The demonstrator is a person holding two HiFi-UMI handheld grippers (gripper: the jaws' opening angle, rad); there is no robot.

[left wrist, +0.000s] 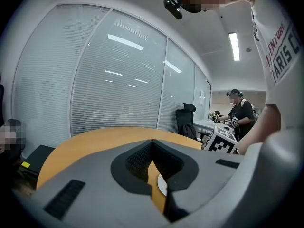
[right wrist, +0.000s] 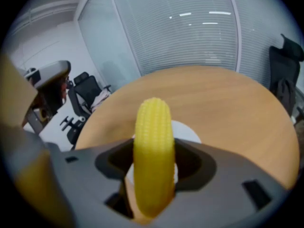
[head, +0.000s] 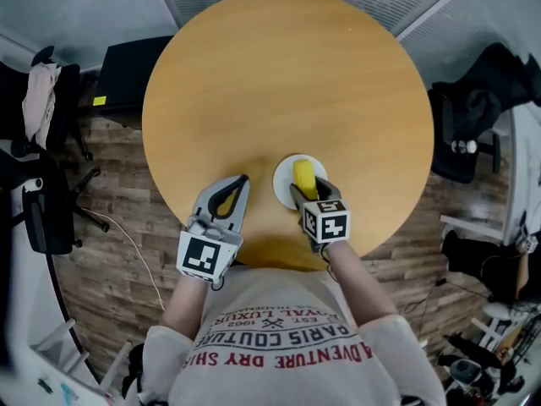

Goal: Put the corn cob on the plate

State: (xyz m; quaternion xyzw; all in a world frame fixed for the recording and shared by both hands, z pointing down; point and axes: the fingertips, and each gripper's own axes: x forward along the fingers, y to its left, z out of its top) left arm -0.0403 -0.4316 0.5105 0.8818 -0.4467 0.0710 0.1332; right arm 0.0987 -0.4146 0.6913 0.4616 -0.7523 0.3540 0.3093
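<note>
A yellow corn cob [head: 303,177] is held over a small white plate [head: 286,172] near the front edge of the round wooden table [head: 287,83]. My right gripper [head: 310,189] is shut on the cob. In the right gripper view the corn cob [right wrist: 153,151] stands between the grey jaws, with the plate [right wrist: 188,132] showing behind it. My left gripper [head: 243,181] rests on the table to the left of the plate, shut, with nothing in it. In the left gripper view its jaws meet at the tip, and a sliver of the plate [left wrist: 162,186] shows through the gap.
Around the table on the wooden floor are a black office chair [head: 42,201] at the left, a black box [head: 127,70] at the back left and dark bags [head: 473,112] at the right. Glass walls with blinds [left wrist: 118,84] stand behind. A person [left wrist: 240,113] stands at a far desk.
</note>
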